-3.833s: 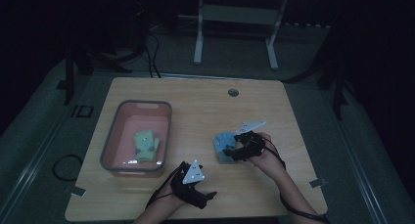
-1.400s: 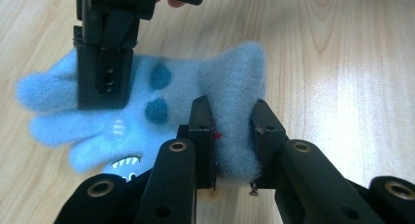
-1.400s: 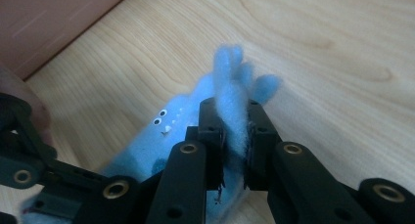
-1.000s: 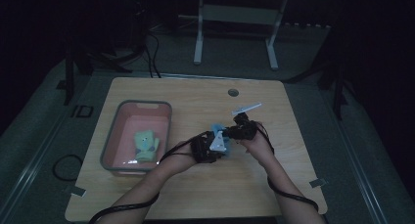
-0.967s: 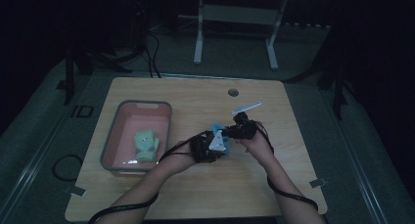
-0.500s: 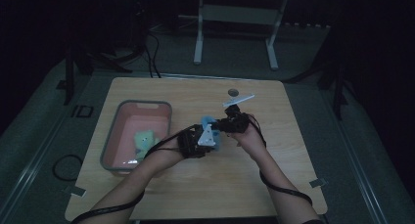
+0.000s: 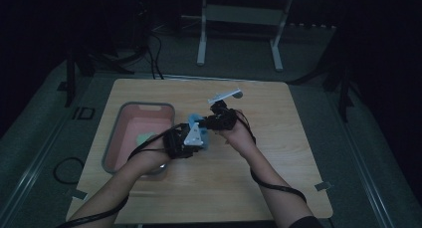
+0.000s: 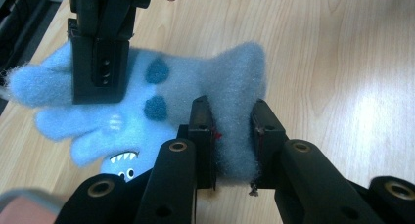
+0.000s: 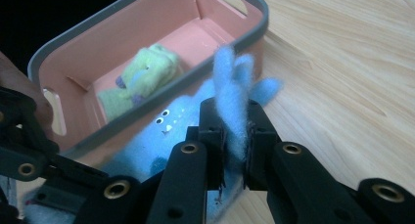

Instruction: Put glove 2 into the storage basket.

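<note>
Your left hand-held gripper [image 8: 234,136] is clamping the cuff end of a fuzzy blue monster glove [image 8: 161,106], its jaws closed on the thick fleece. Your right hand-held gripper [image 9: 234,131] is pinching the same glove at its finger end, jaws shut on a fold of blue pile with the fingers sticking up past them. In the high view you are holding the glove [image 7: 195,124] stretched between the two hand-held grippers, left [image 7: 191,138] and right [image 7: 215,119], just beside the right rim of the pink bin [image 7: 115,143], over the middle of the wooden counter [image 7: 278,153]. Bare counter is lying open to your right and toward you; the bin is standing well inside the counter's left edge. Inside the bin [image 9: 63,72] a yellow-green glove [image 9: 139,79] is lying crumpled on the floor of it, apart from the walls.
</note>
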`<state>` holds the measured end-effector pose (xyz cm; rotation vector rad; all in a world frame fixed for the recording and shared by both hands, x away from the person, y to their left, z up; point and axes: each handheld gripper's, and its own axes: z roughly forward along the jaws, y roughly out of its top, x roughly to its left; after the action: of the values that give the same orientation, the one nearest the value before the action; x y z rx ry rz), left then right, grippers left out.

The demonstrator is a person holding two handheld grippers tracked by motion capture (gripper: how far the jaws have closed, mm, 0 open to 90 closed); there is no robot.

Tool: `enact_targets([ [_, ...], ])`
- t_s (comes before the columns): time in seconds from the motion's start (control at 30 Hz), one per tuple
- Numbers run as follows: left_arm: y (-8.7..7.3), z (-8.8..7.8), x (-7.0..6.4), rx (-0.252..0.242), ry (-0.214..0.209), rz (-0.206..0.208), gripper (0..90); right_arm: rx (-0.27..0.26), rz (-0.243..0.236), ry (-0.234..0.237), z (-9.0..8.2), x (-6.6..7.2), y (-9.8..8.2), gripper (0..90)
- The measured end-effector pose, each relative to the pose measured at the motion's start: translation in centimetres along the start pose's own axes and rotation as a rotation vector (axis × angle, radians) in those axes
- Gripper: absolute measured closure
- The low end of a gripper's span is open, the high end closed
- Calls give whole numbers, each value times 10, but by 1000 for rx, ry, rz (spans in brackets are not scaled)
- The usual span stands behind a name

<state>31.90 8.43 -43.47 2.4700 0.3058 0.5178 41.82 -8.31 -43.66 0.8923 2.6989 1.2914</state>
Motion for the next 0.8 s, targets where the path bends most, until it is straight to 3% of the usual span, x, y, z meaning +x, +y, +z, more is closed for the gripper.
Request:
enact_targets([
  [0.8,-62,-45,11,68,57,-93,763,26,-67,97,65,48,47,816],
])
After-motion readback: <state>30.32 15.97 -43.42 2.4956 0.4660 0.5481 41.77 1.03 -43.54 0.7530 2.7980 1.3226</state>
